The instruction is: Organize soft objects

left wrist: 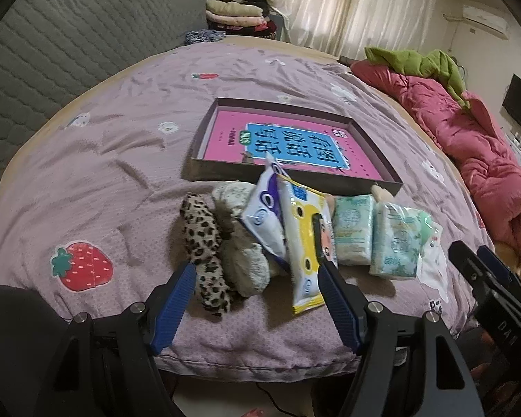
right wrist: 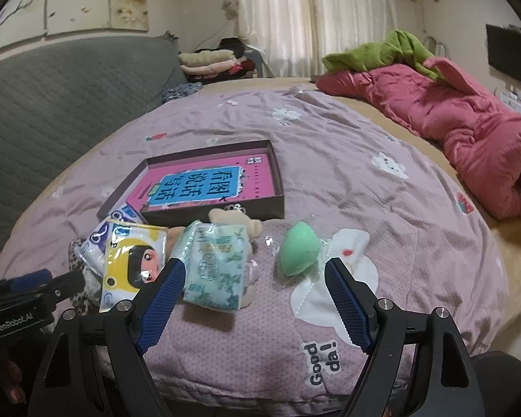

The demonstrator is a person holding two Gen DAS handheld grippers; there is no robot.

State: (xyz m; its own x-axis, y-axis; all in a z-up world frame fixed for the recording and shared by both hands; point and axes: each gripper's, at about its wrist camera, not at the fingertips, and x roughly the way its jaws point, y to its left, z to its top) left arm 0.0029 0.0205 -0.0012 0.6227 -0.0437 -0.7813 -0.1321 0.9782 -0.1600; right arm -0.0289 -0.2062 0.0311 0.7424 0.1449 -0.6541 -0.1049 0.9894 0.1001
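Observation:
A row of soft things lies on the purple quilt in front of a brown shallow box [left wrist: 288,180] [right wrist: 205,213] with a pink book inside. From left: a leopard-print cloth [left wrist: 205,239], a grey fuzzy item [left wrist: 243,267], a white-blue tissue pack [left wrist: 264,215], a yellow tissue pack [left wrist: 304,243] [right wrist: 132,264], two green tissue packs [left wrist: 352,231] [right wrist: 215,271], and a green sponge [right wrist: 298,252] in clear wrap. My left gripper [left wrist: 257,278] is open, low over the fuzzy item and yellow pack. My right gripper [right wrist: 251,272] is open, straddling the green pack and sponge.
A red duvet [right wrist: 469,132] with a green cloth [right wrist: 396,48] lies along the bed's right side. A grey padded headboard [left wrist: 69,41] is at the left. Folded clothes [left wrist: 236,14] sit behind the bed. The bed's front edge is just below both grippers.

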